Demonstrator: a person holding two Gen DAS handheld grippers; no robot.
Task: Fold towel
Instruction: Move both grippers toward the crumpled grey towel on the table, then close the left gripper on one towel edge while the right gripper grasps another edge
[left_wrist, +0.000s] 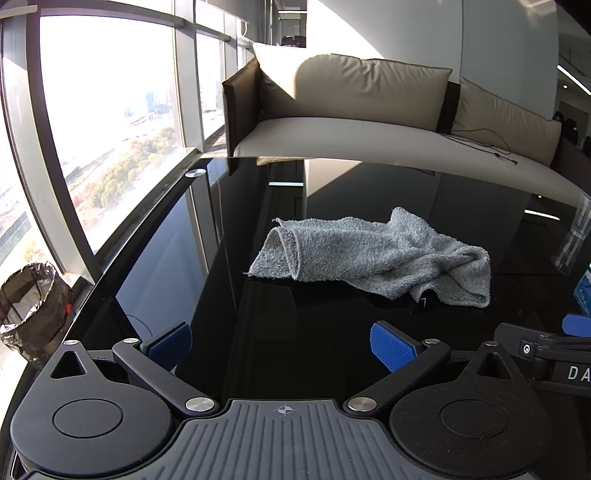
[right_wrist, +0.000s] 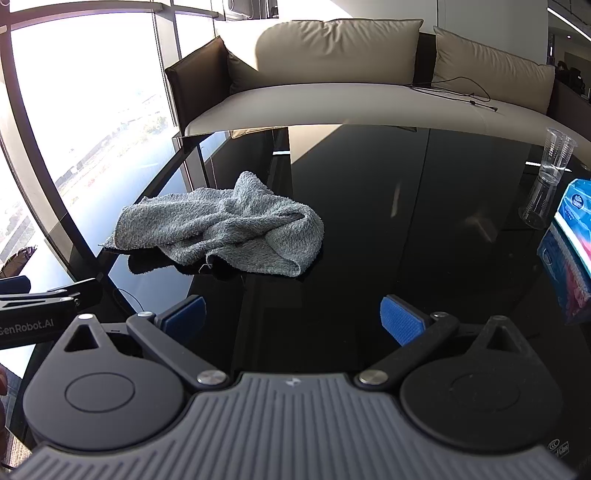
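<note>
A grey terry towel (left_wrist: 373, 256) lies crumpled on the glossy black table (left_wrist: 295, 332), ahead and slightly right in the left wrist view. It also shows in the right wrist view (right_wrist: 225, 230), ahead and to the left. My left gripper (left_wrist: 280, 345) is open and empty, hovering over the table short of the towel. My right gripper (right_wrist: 293, 319) is open and empty, also short of the towel and to its right. Part of the right gripper (left_wrist: 543, 350) shows at the left view's right edge.
A beige sofa (left_wrist: 369, 110) stands beyond the table's far edge. Clear plastic cups (right_wrist: 550, 173) and a blue tissue pack (right_wrist: 570, 240) sit at the table's right. A bin with a black liner (left_wrist: 31, 314) stands on the floor at left by the windows.
</note>
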